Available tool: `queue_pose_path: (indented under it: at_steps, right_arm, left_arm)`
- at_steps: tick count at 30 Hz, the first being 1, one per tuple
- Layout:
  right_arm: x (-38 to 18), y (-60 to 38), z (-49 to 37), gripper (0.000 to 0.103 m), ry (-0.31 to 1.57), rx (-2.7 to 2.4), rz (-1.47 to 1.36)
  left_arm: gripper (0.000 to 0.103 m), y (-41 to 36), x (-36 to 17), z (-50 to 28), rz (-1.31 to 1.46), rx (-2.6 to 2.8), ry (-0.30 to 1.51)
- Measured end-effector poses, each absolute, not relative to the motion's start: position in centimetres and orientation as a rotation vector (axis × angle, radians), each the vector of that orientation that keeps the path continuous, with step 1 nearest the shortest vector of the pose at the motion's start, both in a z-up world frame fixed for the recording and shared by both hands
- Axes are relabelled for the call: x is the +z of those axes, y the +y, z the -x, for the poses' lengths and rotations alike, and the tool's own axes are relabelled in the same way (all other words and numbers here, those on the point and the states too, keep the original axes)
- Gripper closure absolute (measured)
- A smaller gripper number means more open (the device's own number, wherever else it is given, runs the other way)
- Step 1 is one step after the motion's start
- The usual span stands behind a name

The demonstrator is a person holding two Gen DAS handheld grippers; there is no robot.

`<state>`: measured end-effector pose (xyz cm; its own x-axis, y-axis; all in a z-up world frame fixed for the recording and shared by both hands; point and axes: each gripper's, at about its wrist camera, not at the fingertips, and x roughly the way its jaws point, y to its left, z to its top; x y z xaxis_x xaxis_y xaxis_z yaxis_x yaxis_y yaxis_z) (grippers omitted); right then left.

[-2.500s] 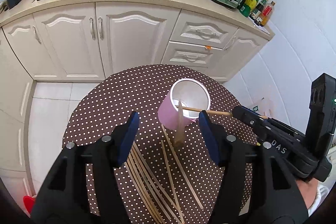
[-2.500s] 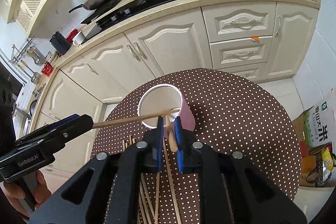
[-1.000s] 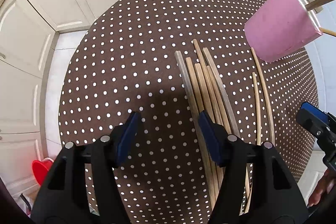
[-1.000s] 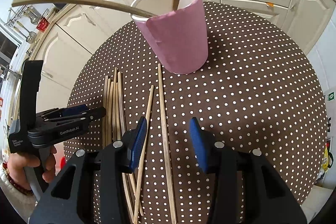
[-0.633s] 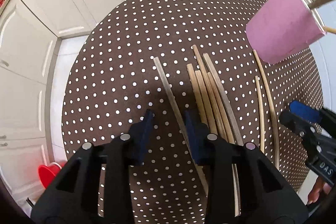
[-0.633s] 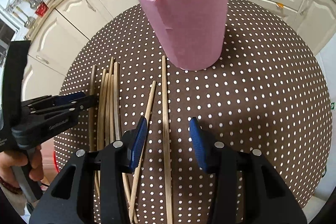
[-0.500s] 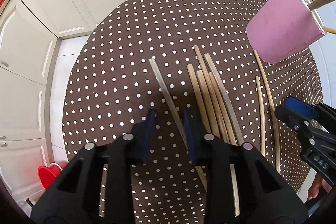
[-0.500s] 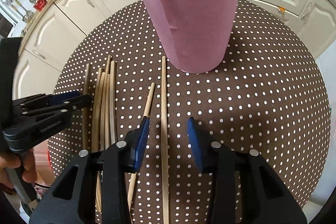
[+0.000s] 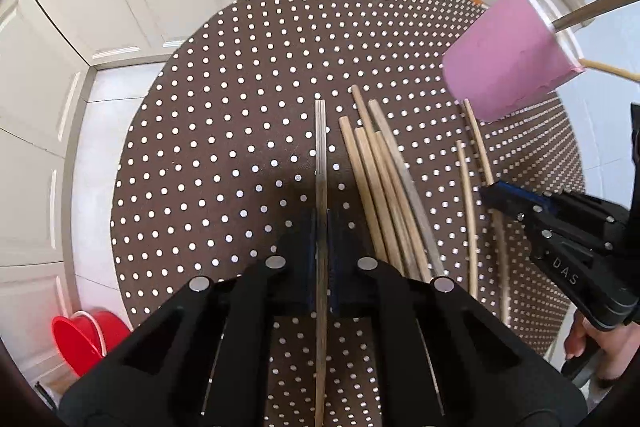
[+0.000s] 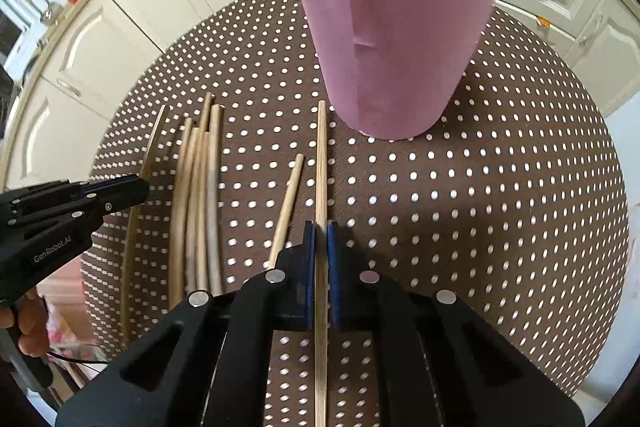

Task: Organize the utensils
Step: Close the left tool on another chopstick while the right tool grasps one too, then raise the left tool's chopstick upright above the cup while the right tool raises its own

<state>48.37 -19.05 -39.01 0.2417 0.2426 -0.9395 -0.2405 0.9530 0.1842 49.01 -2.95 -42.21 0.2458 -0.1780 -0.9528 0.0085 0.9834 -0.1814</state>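
each gripper's jaws pinch one chopstick – mid-length.

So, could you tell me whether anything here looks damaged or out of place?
The pink cup has a torn, overlapping paper seam down its side, so its wrap looks roughly applied. Chopsticks lie scattered on the dotted tablecloth beside it instead of standing in the cup. Nothing is spilled.

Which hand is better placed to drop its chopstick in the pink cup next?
Right, probably. The right gripper is shut on a chopstick ending beside the pink cup; the left gripper grips its chopstick farther away.
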Motion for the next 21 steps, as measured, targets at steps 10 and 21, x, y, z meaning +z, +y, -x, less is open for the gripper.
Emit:
queue_pose_path:
  at_steps: [10, 21]
  right_arm:
    - [-34.2, -19.9, -44.4, 0.098, 1.177, 0.318, -0.09]
    - [-27.1, -19.3, -38.9, 0.098, 1.008, 0.257, -0.147]
  left_arm:
    - [0.097, -1.2, -36.6, -45.9, 0.205, -0.191, 1.217]
    - [0.097, 0.7, -29.2, -41.6, 0.269, -0.294, 1.059]
